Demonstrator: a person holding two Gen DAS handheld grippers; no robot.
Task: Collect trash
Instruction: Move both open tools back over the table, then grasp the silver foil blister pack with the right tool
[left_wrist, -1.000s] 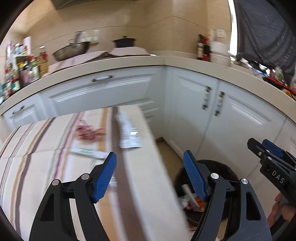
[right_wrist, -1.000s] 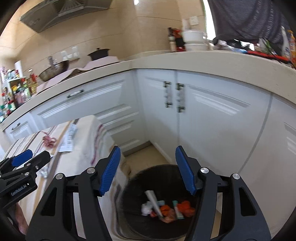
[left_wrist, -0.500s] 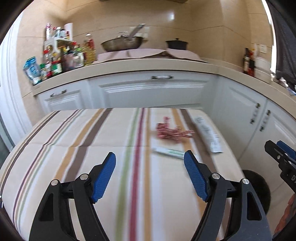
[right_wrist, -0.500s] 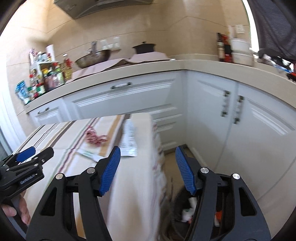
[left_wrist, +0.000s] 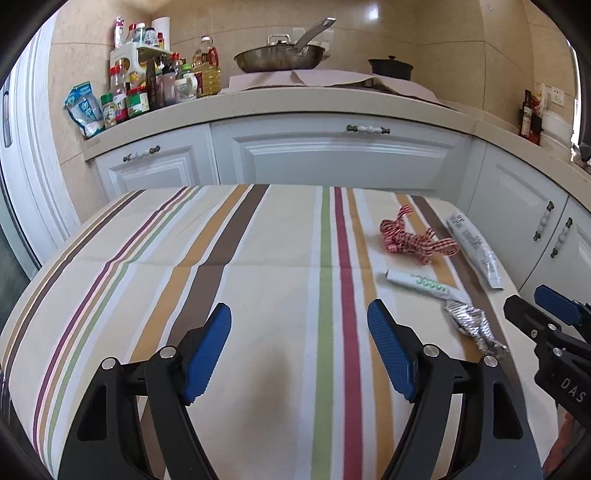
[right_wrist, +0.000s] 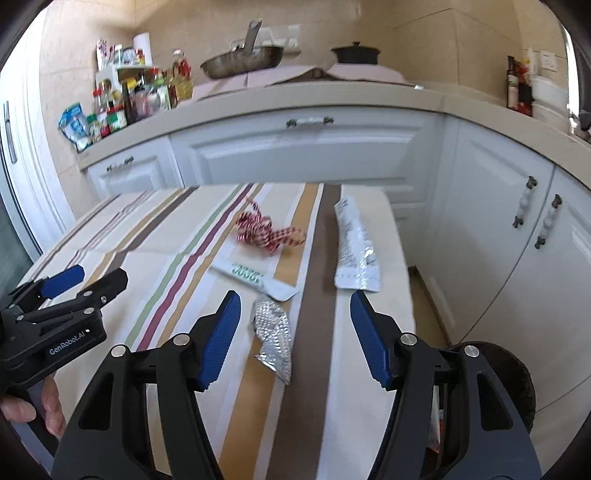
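Your left tongs (left_wrist: 299, 350): blue pads apart, nothing between them, held over a bare part of the striped cloth (left_wrist: 258, 258) that covers the counter.

Your right tongs (right_wrist: 291, 339): pads apart and clamped on nothing; the crumpled foil wrapper (right_wrist: 272, 334) lies on the cloth in the gap between them, nearer the left pad. Whether a pad touches it you cannot tell.

Trash on your counter, all toward its right side:
- Crumpled foil wrapper, silver, nearest you, on a tan stripe just beside the brown one.
- White tube with green print (right_wrist: 251, 277), flat, just beyond the foil; its near end all but meets the foil's far end.
- Red-and-white checked ribbon (right_wrist: 269, 230), a loose tangle, beyond the tube.
- Long white printed packet (right_wrist: 356, 243), lying lengthwise near the counter's right edge, apart from the rest.

Bin: a dark round trash bin (right_wrist: 509, 384) on the floor past the counter's right edge, partly hidden behind your right tongs, with some litter showing inside.

Your left hand (right_wrist: 33, 410) shows at the lower left of the right wrist view, gripping the handle.
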